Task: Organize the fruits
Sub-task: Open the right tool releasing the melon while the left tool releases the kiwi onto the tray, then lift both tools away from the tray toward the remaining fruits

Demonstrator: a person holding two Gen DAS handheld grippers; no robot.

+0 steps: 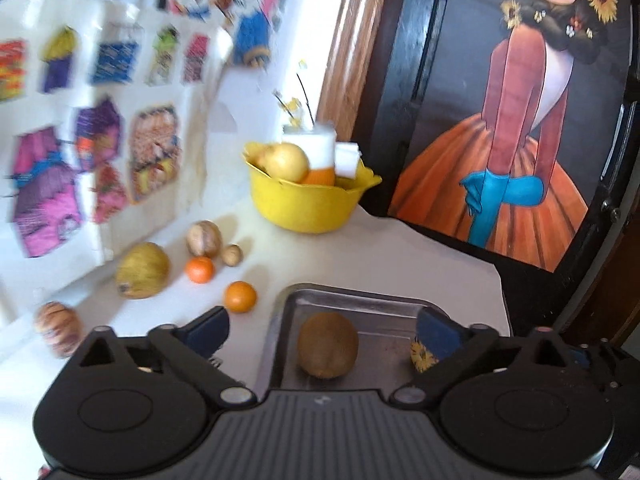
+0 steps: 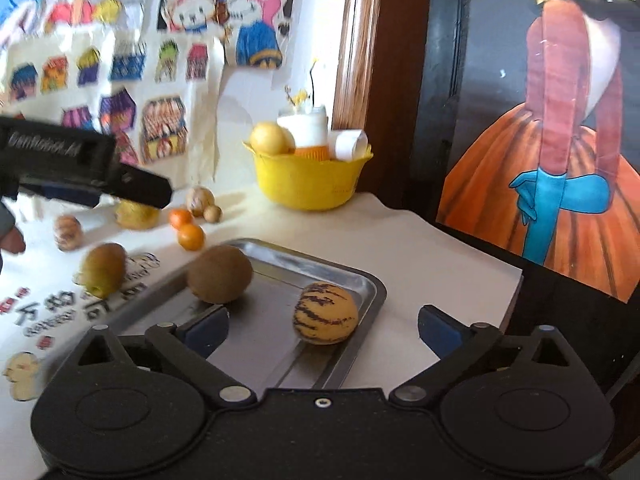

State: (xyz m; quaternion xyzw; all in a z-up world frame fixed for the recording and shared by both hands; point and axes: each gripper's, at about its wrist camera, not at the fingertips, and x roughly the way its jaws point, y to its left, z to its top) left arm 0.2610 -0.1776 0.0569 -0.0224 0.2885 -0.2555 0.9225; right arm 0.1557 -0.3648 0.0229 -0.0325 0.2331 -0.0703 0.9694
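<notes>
Holding both tools empty, we note the left gripper and right gripper spread wide over the shallow steel tray. Inside the tray rest a brown fuzzy kiwi and a yellow purple-striped melon, presumably sorted there. Beyond the tray's far-left edge, two small oranges and a green-yellow pear lie loose, apparently awaiting transfer.

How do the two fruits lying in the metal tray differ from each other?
The kiwi is dull brown and plain; the striped melon is yellow with dark purple streaks. The kiwi lies by the metal tray's far left edge, the striped melon nearer the right gripper, between its open fingers. The kiwi looks fuzzy and matte, the striped melon smooth. Both are roundish, of similar size, resting loose in the tray, ungripped.
</notes>
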